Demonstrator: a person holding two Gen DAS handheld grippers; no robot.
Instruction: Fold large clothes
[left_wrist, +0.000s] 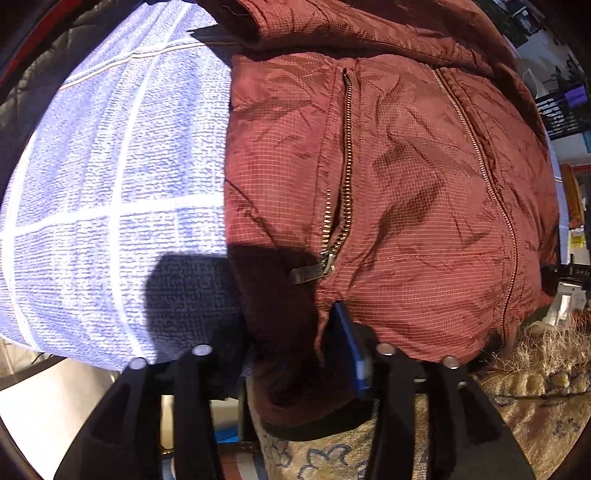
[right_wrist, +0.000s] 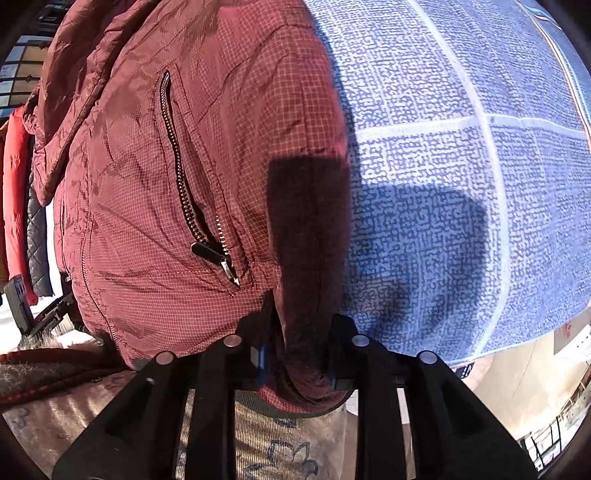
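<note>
Fabric fills both wrist views: one maroon ripstop jacket (left_wrist: 399, 177) is spread over one blue-and-white patterned cover (left_wrist: 110, 192) crossed by pale stripes. In the left wrist view, from left to right, the cover is seen first, then the jacket's side edge, then two zippers: one pocket zipper (left_wrist: 345, 177), partly undone with a dark pull tab at its lower end, and one long front zipper (left_wrist: 484, 173) running down the garment. The jacket's hem hangs over the edge of the surface, above a beige cloth with blue flower outlines (left_wrist: 325, 458). The left gripper (left_wrist: 295, 354) is held with its jaws spread; the shadowed hem corner sits between them, beside one blue pad on the right finger, and no pressing on the cloth can be made out. At the far right edge a small dark label is seen, its letters too small to be read with certainty. In the right wrist view, from left to right, one red garment (right_wrist: 14, 184) and one dark quilted garment (right_wrist: 37, 236) are seen hanging, then the jacket with one pocket zipper (right_wrist: 181, 173), then the cover. The right gripper (right_wrist: 297, 356) is parted only narrowly, with a fold of the jacket's hem lying between its fingers; whether the pads bear on the fold cannot be told. No brand is legible on the jacket.
</note>
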